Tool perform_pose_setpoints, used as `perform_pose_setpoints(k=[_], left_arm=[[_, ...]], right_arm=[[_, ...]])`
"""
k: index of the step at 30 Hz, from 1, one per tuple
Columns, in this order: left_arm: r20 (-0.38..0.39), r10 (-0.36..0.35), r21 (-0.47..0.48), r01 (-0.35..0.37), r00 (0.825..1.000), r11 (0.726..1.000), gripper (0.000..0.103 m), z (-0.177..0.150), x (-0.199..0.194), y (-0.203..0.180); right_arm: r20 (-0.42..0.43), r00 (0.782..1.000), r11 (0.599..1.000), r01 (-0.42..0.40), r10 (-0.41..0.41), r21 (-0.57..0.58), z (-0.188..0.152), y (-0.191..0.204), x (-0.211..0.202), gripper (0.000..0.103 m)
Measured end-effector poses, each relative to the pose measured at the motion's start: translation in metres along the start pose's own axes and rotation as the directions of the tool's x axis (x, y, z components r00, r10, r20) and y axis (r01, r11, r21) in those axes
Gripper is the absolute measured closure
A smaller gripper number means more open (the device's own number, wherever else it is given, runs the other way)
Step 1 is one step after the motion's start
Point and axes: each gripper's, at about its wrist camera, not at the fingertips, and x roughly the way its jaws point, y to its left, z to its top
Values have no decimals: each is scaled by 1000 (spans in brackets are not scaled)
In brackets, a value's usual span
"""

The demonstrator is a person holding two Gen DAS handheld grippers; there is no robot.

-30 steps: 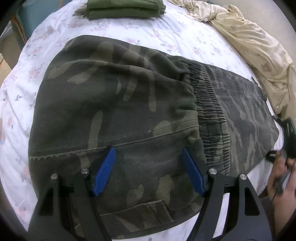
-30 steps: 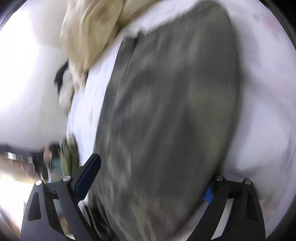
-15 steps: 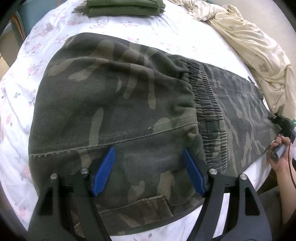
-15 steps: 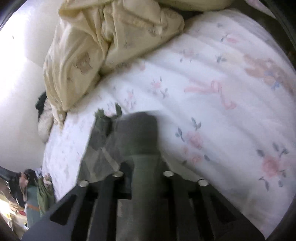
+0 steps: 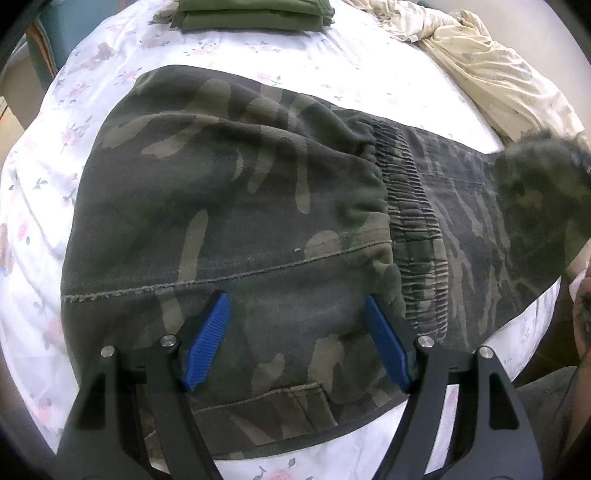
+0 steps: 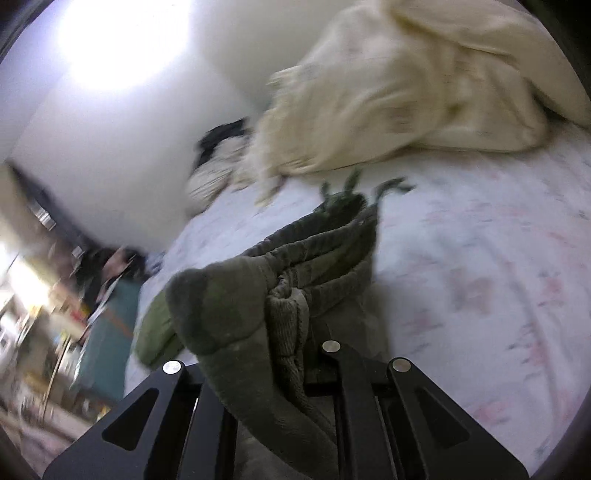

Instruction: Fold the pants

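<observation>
Item: dark green camouflage cotton pants [image 5: 236, 206], lying flat across a bed under a white sheet with small pink flowers [image 5: 332, 59]. Fabric: mottled olive and near-black patches, with a raised stitched seam running across the near part and a pocket flap at the near edge. The ribbed elastic waistband [image 5: 410, 221] lies exposed as a vertical band right of centre, with one layer of cloth folded up to it. The far right end of the pants is lifted off the bed, blurred in the left wrist view.

Left claw [image 5: 297, 341]: blue ribbed pads apart, poised over the near part of the pants, nothing pinched between them.

Right claw [image 6: 295, 354]: closed together, clamped on a bunched fold of the pants [image 6: 280, 295], which drapes over it; the pads themselves are hidden by cloth.

Also present: folded olive-green garment [image 5: 255, 14] at the far edge; crumpled cream bedding [image 5: 491, 74] at the far right.
</observation>
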Motion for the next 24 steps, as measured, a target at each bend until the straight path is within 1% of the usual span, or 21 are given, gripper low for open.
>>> perform_pose_setpoints(k=[2,4,6,7,8,9,10,11,12,13,14,15,16,17,18,19,20,21,22,23,24], left_arm=[[-2,-6,-4,6,1000,1000,31,1,0,0],[-5,-15,-11,15,1000,1000,31,0,-1,2],[-8,-23,-14,23,1000,1000,31,0,-2,3],[-8,-27,-16,27,1000,1000,31,0,-2,4],[-8,-30,-19,30,1000,999,31,-1,-3,5],[-9,-32,-20,32,999,999,31,0,-3,6],[-10,-33,-19,32,999,999,31,-1,-3,6],[-12,-31,-18,31,999,999,31,-1,-3,6],[-14,-33,-20,32,999,999,31,-1,-3,7],[-16,-35,-25,34,999,999,31,0,-3,9],[-17,-41,-41,40,999,998,31,0,-3,11],[-17,-47,-53,46,999,998,31,1,-4,13],[-17,-54,-64,52,998,997,31,2,-4,15],[-16,-58,-69,57,998,996,31,3,-5,15],[-14,-59,-69,57,998,996,31,4,-5,16],[-10,-58,-70,57,998,996,31,5,-6,15],[-5,-59,-70,59,998,996,31,7,-7,15],[2,-58,-73,58,998,996,31,8,-9,15],[16,-55,-80,56,998,995,31,9,-11,17],[25,-54,-88,56,998,995,31,10,-13,19],[37,-53,-98,56,998,994,31,11,-16,20]], right_arm=[[-23,998,994,-55,53,-98,-16,41,-2,95],[-66,992,971,-116,104,-208,-37,79,-6,95],[-160,977,912,-190,140,-362,-77,119,-6,95],[-199,970,890,-211,140,-403,-91,126,-2,95],[-253,958,865,-237,132,-443,-113,134,2,95],[-320,941,852,-254,108,-458,-138,134,10,95],[-392,917,848,-271,82,-456,-159,132,20,94],[-460,886,845,-288,56,-451,-179,128,29,94],[-517,856,825,-305,18,-476,-201,127,35,94],[-531,847,790,-313,-19,-528,-215,128,34,93],[-523,851,752,-312,-51,-580,-225,130,31,90],[-522,850,737,-307,-73,-602,-229,130,28,90],[-526,845,739,-297,-91,-605,-226,127,29,86],[-539,835,752,-282,-113,-595,-225,124,29,81],[-562,818,767,-278,-127,-579,-224,121,29,69],[-596,792,781,-286,-133,-555,-223,117,29,54],[-627,768,791,-301,-130,-533,-224,118,25,47],[-656,747,786,-337,-111,-518,-223,122,16,41],[-661,745,773,-367,-88,-517,-224,126,3,40],[-658,751,757,-398,-57,-519,-223,130,-12,41],[-664,747,752,-426,-21,-503,-220,132,-20,40]])
